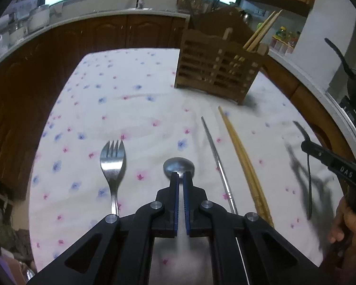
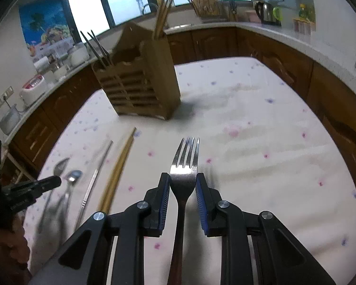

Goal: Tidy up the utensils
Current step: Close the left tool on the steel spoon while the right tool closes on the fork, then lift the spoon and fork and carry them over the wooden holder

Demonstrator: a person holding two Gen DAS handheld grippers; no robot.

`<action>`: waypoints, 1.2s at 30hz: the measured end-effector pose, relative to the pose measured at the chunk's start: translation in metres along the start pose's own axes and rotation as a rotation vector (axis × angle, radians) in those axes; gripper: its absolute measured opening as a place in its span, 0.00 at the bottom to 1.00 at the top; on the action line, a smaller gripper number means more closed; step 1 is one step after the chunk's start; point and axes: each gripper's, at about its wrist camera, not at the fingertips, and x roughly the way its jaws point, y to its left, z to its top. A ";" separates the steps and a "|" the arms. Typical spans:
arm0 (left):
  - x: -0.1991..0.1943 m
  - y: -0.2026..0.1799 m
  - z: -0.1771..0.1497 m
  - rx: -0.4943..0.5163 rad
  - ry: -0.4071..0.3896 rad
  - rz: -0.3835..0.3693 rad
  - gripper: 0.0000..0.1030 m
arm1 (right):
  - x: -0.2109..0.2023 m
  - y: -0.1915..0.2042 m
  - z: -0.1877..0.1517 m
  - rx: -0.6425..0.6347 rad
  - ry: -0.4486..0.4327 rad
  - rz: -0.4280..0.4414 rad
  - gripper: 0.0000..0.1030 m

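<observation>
Steel spoon: small round-bowled stainless spoon (image 1: 178,165) lying on the table; its neck sits between the left tongs (image 1: 180,177), which are clenched on it, blue pads nearly meeting.
Steel fork, right: four-tined stainless fork (image 2: 185,166) with a dark handle, its neck between the right tongs (image 2: 183,178); the blue pads press against the shoulders of the fork head, grasping it.
Steel fork, left: second stainless fork (image 1: 112,163) flat on the table, beside the spoon, untouched.
Metal chopstick: thin silver chopstick (image 1: 217,163) lying between the spoon and the wooden pair.
Wooden chopsticks: light bamboo pair (image 1: 245,166) lying side by side, tips toward the holder.
Holder: brown slatted wooden utensil holder (image 2: 140,87) upright at the far part of the table, with wooden chopsticks (image 2: 163,11) in one compartment and metal chopsticks (image 2: 96,45) in another.
Table: covered with a white cloth with pink and blue flowers (image 1: 130,109).
Person: a hand (image 1: 348,228) at the right edge of the left wrist view.
</observation>
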 end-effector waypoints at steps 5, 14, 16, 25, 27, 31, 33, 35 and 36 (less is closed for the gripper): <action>-0.007 0.004 -0.004 -0.004 0.003 -0.001 0.02 | -0.020 0.011 0.007 -0.010 -0.051 0.020 0.22; 0.017 -0.005 -0.002 -0.008 0.077 0.002 0.34 | -0.028 0.020 0.008 -0.022 -0.065 0.036 0.22; 0.029 -0.009 -0.001 0.007 0.106 0.010 0.21 | -0.028 0.020 0.008 -0.020 -0.064 0.037 0.22; 0.024 -0.013 0.005 0.025 0.031 -0.034 0.01 | -0.033 0.021 0.009 -0.008 -0.075 0.053 0.22; 0.012 -0.010 0.005 0.017 0.000 -0.055 0.01 | -0.037 0.023 0.010 -0.009 -0.088 0.058 0.22; -0.017 -0.007 0.008 0.005 -0.072 -0.090 0.01 | -0.046 0.026 0.016 -0.004 -0.118 0.079 0.21; -0.032 -0.003 0.008 -0.003 -0.100 -0.108 0.01 | -0.051 0.028 0.019 -0.004 -0.133 0.086 0.21; -0.044 -0.001 0.008 -0.006 -0.131 -0.118 0.01 | -0.055 0.030 0.021 -0.005 -0.146 0.092 0.21; -0.051 0.000 0.008 -0.007 -0.146 -0.123 0.01 | -0.057 0.030 0.022 -0.004 -0.151 0.097 0.21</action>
